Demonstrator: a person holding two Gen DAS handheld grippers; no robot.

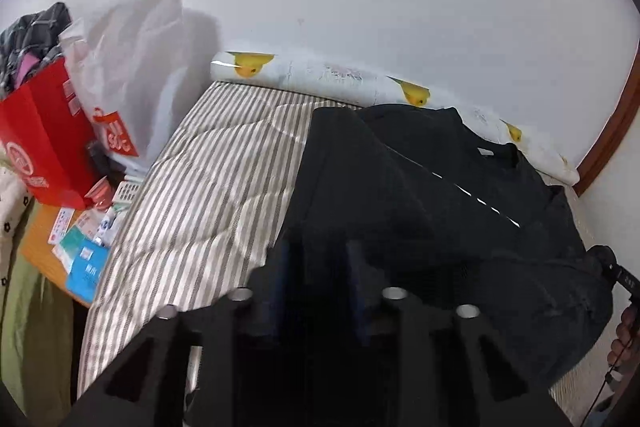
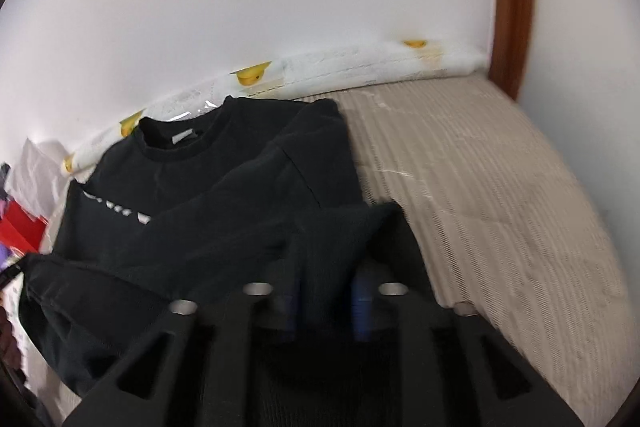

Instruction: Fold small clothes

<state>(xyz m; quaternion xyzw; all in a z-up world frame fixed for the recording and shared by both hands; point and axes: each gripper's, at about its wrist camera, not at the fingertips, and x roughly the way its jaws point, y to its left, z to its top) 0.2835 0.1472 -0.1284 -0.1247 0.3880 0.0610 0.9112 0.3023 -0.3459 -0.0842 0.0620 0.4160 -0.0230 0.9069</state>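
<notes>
While a black sweatshirt (image 1: 420, 187) lies spread on a striped mattress (image 1: 200, 179) against a white wall, the right gripper (image 2: 326, 291) is clamped on a raised fold of its dark cloth, the fabric pinched between the blue-padded fingers. The left gripper (image 1: 320, 267) sits over the garment's near edge with cloth between its fingers, though the dark frame leaves it unclear whether it is grasping. White lettering across the chest is too folded to read. Only the left view takes in a red bag (image 1: 44, 147) and a white shopping bag (image 1: 132, 67) with partly legible red print; the right view alone shows the mattress's bare far side.
</notes>
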